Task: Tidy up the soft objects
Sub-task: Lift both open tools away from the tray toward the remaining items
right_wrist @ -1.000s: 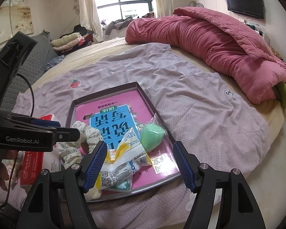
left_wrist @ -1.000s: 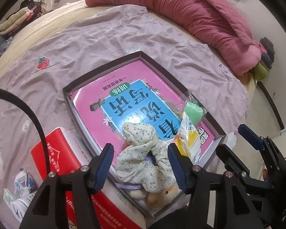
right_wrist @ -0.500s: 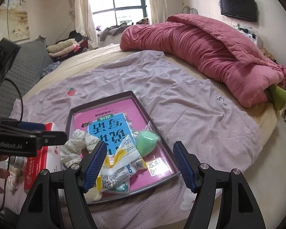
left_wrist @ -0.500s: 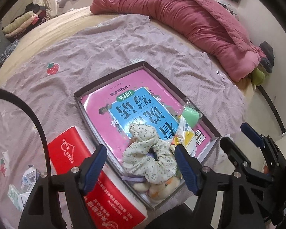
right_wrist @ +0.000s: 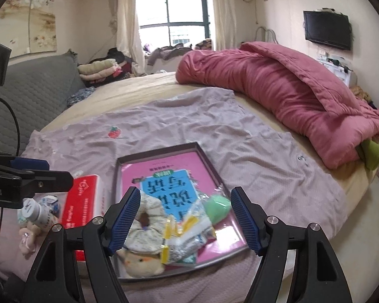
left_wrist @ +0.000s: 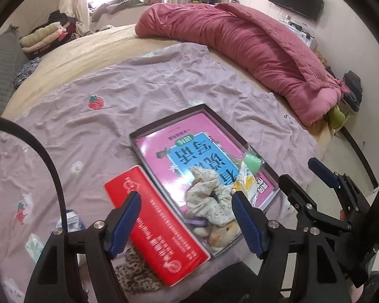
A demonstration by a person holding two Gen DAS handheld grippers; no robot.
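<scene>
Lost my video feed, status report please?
Left gripper open, empty. Right gripper open, empty. Scrunchie, plush toy, snack packet in tray. Nothing blocking.

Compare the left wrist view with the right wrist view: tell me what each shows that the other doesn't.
Left wrist only: a leopard-print item beside the red pack, and the right gripper seen from the side.
Right wrist only: a white bottle, the window and a wall painting.
Both: the tray holding the book, scrunchie, plush, green pouch, plus the pink quilt. Both jaws are open and empty.
</scene>
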